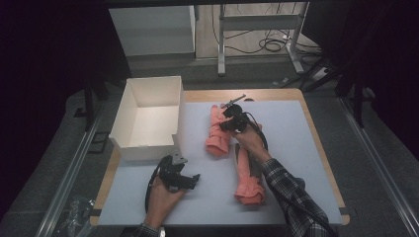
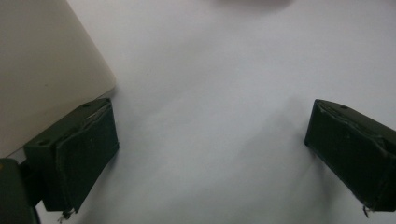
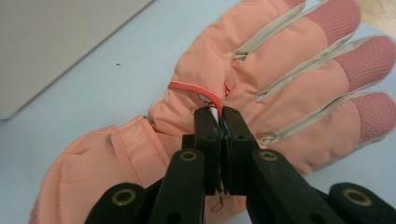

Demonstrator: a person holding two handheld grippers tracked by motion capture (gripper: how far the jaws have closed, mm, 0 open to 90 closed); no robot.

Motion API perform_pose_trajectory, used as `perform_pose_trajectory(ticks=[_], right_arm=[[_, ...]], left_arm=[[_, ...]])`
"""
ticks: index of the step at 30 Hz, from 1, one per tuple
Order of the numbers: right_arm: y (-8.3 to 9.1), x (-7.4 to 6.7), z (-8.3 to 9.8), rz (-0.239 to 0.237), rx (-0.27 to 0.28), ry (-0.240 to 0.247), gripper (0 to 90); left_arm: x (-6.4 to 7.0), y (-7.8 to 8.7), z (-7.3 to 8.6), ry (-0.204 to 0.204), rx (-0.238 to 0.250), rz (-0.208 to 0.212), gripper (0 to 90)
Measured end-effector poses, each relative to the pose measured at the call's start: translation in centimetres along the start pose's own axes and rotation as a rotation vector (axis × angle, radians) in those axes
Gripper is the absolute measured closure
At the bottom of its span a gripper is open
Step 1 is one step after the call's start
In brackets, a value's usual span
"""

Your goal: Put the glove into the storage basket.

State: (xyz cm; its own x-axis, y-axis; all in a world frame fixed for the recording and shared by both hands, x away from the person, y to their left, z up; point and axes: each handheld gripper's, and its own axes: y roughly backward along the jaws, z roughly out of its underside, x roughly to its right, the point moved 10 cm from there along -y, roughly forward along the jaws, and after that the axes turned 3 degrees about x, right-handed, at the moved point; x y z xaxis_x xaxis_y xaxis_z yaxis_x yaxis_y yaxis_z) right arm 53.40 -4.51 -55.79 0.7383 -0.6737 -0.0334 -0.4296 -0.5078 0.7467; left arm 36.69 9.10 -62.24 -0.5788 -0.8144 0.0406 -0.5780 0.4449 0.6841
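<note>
The counter [image 1: 296, 163] is lying mostly bare, with open room along its right and near edges, while the white box [image 1: 148, 116] is sitting empty at the far left corner. The right tongs [image 1: 231, 120] are pinching shut on the red loop [image 3: 196, 91] of the far pink glove [image 1: 218, 132] at mid-counter, the second glove [image 1: 247, 177] lying nearer. The left tongs [image 1: 190, 181] are resting wide open, near left, holding nothing.

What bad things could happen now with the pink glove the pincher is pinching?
1. The right gripper is shut on only a small pinch of the far glove, near its thin red loop. If lifted, the glove may slip free or the loop may tear.
2. The person's sleeve lies beside the second glove, so moving that arm could drag it.
3. The white box is off to the side; a dangling glove might catch its rim.
</note>
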Motion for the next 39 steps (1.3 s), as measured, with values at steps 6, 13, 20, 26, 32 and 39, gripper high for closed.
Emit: perform_pose_trajectory(ticks=[6, 13, 20, 26, 32, 39], right_arm=[[2.2, -1.1, -0.6, -0.057, 0.021, 0.014, 85.7], [4.4, -2.2, -1.0, -0.097, 0.04, 0.034, 85.6], [8.3, -3.7, -1.2, -0.146, 0.084, 0.036, 85.6], [10.7, -4.6, -0.2, -0.166, 0.091, 0.039, 85.5], [13.3, -5.1, 1.6, -0.184, 0.097, 0.031, 85.6], [16.2, -5.4, 4.9, -0.171, 0.097, 0.031, 85.5]], left_arm=[[0.0, 0.0, 0.0, -0.003, -0.002, -0.001, 2.5], [0.0, 0.0, 0.0, -0.002, 0.0, 0.0, 2.5], [0.0, 0.0, 0.0, -0.001, 0.001, 0.0, 2.5], [0.0, 0.0, 0.0, 0.003, 0.005, -0.001, 2.5], [0.0, 0.0, 0.0, 0.002, 0.004, -0.002, 2.5], [0.0, 0.0, 0.0, 0.002, 0.001, 0.0, 2.5]])
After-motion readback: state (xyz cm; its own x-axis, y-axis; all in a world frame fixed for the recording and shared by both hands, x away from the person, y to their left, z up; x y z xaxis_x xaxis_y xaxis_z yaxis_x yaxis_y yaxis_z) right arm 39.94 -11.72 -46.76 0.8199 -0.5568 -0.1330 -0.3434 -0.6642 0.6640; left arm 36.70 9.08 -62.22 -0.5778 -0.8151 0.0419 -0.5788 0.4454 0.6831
